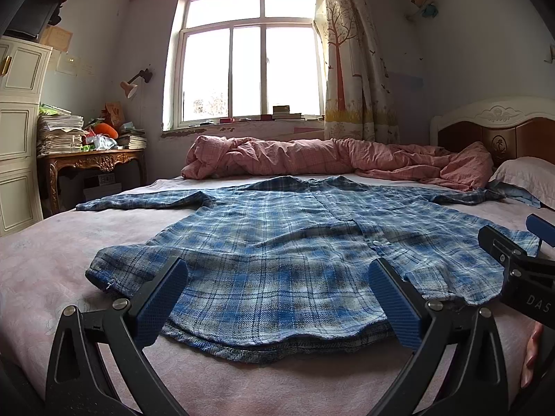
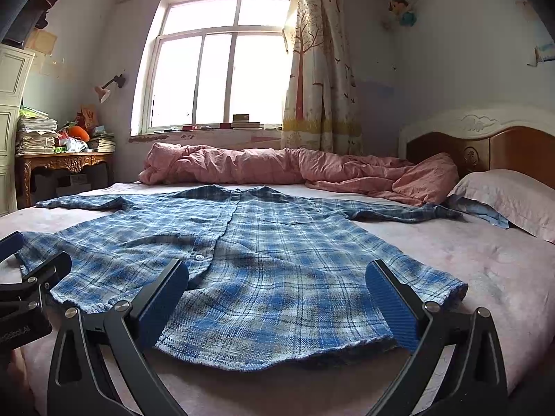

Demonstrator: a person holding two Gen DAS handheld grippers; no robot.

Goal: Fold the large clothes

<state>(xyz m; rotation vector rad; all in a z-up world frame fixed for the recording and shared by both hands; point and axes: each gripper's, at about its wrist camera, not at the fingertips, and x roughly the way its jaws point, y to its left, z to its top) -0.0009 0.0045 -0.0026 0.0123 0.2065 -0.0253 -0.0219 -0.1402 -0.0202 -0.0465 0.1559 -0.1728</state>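
White letters "DAS" show on the right claw point(image 1: 520, 242) body (the rest is cut off). Both claws gape wide, grasping nothing, low at the near hem of the blue plaid button-front shirt point(image 1: 284, 242), which lies flat on the pink-sheeted bed point(image 1: 52, 260), sleeves spread; left claw point(image 1: 277, 298) nearer its left corner.

1 plaid shirt point(image 1: 277, 242), 1 quilt point(image 1: 329, 159), 1 pillow point(image 2: 513, 201), 2 grippers point(image 1: 277, 298)
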